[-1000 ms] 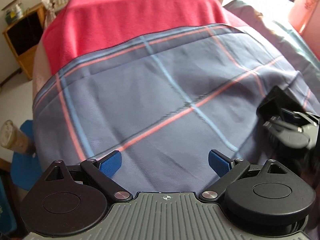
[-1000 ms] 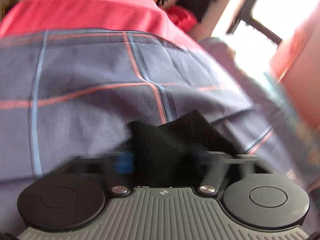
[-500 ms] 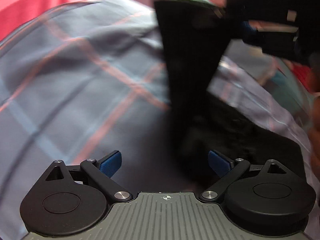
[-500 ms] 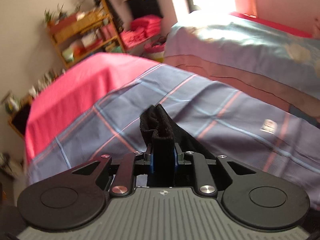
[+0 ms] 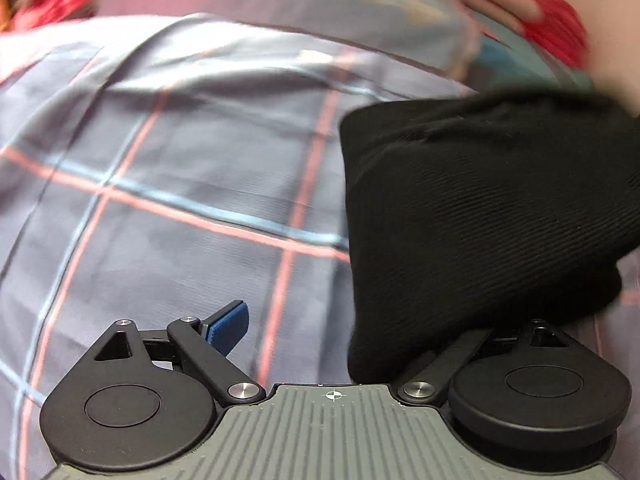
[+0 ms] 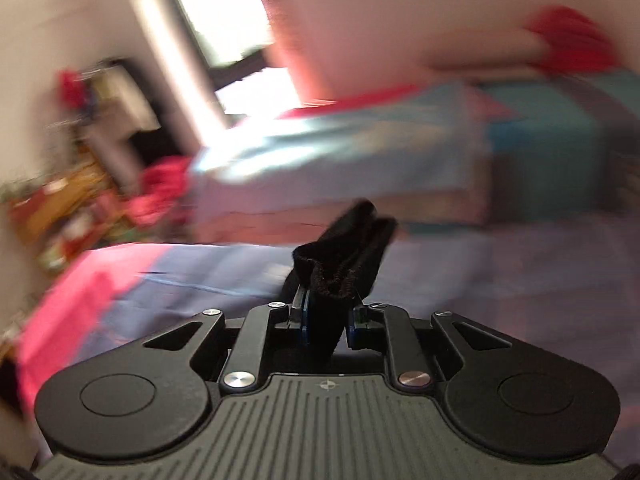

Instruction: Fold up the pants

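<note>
Pinching black pants (image 6: 340,276), right gripper (image 6: 326,322) raised

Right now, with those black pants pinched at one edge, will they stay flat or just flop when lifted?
Probably flop: the black pants bunch into a soft ridge where the right gripper has its jaws shut on them. In the left wrist view the pants drape in folds over the plaid sheet. The ribbed knit looks grippy, so slipping seems unlikely.
</note>
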### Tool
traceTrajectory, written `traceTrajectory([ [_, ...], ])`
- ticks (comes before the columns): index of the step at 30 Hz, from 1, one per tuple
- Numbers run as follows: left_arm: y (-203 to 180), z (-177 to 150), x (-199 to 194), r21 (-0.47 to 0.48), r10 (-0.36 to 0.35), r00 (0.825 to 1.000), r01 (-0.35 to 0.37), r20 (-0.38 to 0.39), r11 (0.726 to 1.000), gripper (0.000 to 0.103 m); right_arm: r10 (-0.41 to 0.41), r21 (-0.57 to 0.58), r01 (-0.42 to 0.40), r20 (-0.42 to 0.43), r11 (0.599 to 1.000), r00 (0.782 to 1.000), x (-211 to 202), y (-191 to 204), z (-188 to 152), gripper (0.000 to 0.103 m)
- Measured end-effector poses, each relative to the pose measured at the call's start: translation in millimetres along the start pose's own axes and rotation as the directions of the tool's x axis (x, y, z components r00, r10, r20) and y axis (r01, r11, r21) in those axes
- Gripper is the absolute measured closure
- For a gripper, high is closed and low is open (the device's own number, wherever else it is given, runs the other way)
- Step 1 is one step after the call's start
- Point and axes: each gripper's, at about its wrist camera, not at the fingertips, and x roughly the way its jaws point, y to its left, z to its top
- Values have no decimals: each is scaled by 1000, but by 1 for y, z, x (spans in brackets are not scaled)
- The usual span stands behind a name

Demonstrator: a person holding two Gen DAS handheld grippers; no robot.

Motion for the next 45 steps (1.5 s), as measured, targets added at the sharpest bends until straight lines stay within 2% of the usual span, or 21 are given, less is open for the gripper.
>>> traceTrajectory([
  [2,-2,-7,-3,43,-31,999,33,-30,999,0,-119,108,137,-158,985,980,23,-44,-30,77],
  [3,-1,-10,-7,53,-41,998,44,-44,998,0,-110,145,134,-163,980,980,24,-57,-40,73],
  [5,5,-14,-20,72,-57,998,59,-40,996,0,-110,189,125,-89,974,990,10,-65,-44,52],
  [7,13,-13,-36,74,-54,998,55,-18,996,0,-161,181,163,-28,970,987,1,-64,-38,41],
  [8,16,-7,-44,69,-54,999,54,-1,996,0,-166,177,165,-10,970,986,1,-64,-32,41],
  [12,16,28,-54,26,-55,995,53,80,998,0,-117,196,119,-21,973,993,17,-67,-20,39],
  [14,13,47,-46,2,-70,992,70,106,998,0,-82,224,98,-83,970,993,38,-70,-21,21],
  [15,10,57,-36,-4,-83,991,84,102,996,0,-66,228,91,-114,969,991,44,-75,-23,18],
  [17,3,72,-9,-9,-122,991,123,50,992,0,-55,245,106,-206,964,977,64,-78,-33,19],
  [20,-3,78,31,4,-107,993,107,-59,994,0,78,341,-6,-197,940,977,62,-91,-39,19],
  [22,4,76,42,-50,-179,980,175,-89,983,0,142,375,-54,-210,925,967,61,-101,-43,19],
  [26,15,75,58,-155,-325,938,306,-118,940,0,216,408,-119,-200,905,956,70,-110,-45,18],
  [27,12,74,59,-155,-332,937,314,-110,937,0,224,419,-126,-192,899,956,73,-109,-45,22],
  [28,7,75,59,-150,-346,932,329,-111,932,0,214,410,-118,-196,905,957,76,-106,-45,35],
  [29,3,76,59,-162,-394,911,373,-123,914,0,219,400,-126,-194,908,956,75,-103,-44,45],
  [30,-2,76,56,-181,-424,897,399,-126,899,0,234,401,-145,-183,905,955,71,-102,-43,52],
  [32,-11,78,36,-165,-404,910,387,-92,907,0,265,399,-182,-165,899,950,57,-101,-38,60],
  [37,-45,71,-41,-51,-425,905,423,-25,905,0,339,374,-273,-123,886,933,2,-99,-27,60],
  [41,-76,37,-95,63,-418,909,417,-8,907,0,372,415,-312,-70,855,926,-63,-109,-42,60],
  [43,-84,11,-108,67,-431,902,431,-6,900,0,364,431,-308,-53,848,930,-95,-113,-61,59],
  [45,-87,-18,-105,59,-437,898,439,-50,896,0,342,474,-274,-63,837,938,-116,-121,-92,55],
])
